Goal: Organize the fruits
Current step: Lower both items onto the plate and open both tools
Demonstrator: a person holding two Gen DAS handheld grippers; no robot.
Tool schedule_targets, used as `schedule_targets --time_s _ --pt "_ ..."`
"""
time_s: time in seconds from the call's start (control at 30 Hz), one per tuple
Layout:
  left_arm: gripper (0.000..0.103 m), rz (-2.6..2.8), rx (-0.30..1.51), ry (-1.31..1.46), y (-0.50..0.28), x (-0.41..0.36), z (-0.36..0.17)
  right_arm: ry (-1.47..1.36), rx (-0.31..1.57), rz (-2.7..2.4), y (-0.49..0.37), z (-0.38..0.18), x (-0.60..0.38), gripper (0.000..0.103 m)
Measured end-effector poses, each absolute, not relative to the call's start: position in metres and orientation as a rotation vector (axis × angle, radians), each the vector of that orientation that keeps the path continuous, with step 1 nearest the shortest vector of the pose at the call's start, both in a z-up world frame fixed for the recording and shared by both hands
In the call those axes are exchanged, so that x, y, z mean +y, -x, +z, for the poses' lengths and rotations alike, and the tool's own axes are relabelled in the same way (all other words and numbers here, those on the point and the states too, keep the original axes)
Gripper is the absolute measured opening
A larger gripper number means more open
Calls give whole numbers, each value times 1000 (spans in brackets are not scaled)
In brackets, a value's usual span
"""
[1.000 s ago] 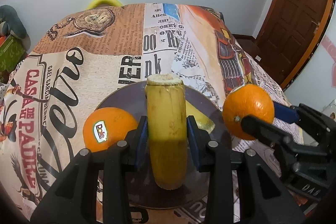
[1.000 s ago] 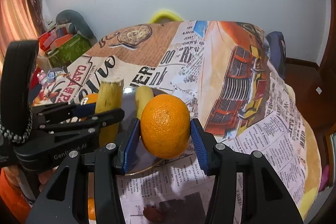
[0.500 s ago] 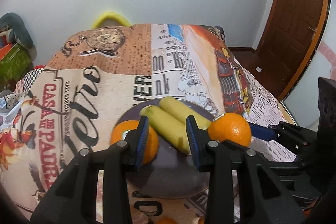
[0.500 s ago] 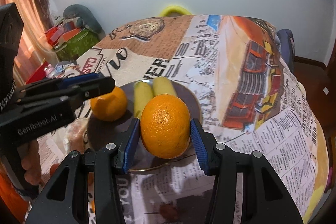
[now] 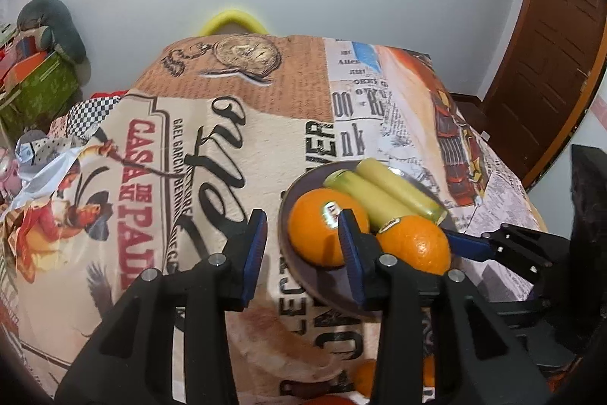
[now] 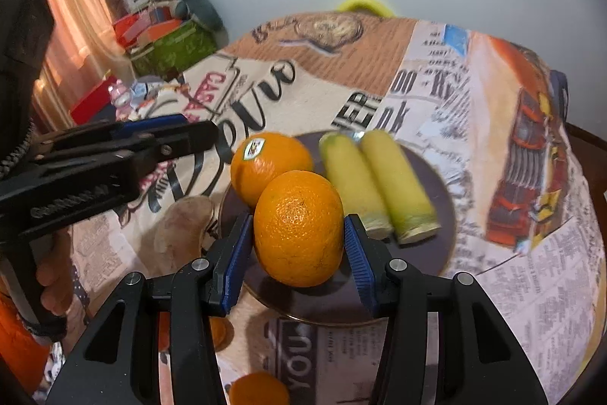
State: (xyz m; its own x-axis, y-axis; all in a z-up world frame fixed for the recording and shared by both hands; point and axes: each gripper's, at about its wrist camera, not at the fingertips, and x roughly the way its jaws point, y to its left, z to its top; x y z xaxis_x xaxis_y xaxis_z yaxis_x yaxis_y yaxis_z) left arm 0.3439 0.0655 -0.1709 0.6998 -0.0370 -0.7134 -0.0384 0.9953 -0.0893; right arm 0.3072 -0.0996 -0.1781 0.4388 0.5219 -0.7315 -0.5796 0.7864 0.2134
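The right hand-held gripper (image 6: pixel 299 249) pinches an orange (image 6: pixel 299 228) between its blue pads, low in the centre of the right wrist view, carried just over the near rim of the dark plate (image 6: pixel 436 253). The step in hand looks like setting this orange down with the other fruit; the next move calls for lowering it into the free near part of the plate and then parting the jaws without nudging its neighbours. Just behind it, up and left, lies the stickered orange (image 6: pixel 271 167), close enough that I cannot tell whether they touch. To the right, two banana pieces (image 6: pixel 379 185) lie side by side on the plate. The left hand-held gripper (image 5: pixel 301 253) has just been opening; its jaws stand spread with nothing between them, off the plate's left edge over the printed cloth (image 5: pixel 170 158) on the counter. More oranges (image 6: pixel 258 390) sit at the bottom edge.
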Motion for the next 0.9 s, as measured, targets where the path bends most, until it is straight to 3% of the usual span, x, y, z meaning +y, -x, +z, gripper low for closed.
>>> schedule_targets --time_s 0.1,0.23,0.37,0.9 --pt "47 2 798 105 -339 70 -174 79 901 674 -309 -187 -95 46" --pt "49 4 796 102 -333 70 -175 55 922 649 -311 -183 -98 46" --pt "54 -4 790 102 -323 67 -171 67 898 637 -303 -171 -104 54" --pt "56 -18 797 73 -248 55 -149 88 799 545 -235 -127 -137 55"
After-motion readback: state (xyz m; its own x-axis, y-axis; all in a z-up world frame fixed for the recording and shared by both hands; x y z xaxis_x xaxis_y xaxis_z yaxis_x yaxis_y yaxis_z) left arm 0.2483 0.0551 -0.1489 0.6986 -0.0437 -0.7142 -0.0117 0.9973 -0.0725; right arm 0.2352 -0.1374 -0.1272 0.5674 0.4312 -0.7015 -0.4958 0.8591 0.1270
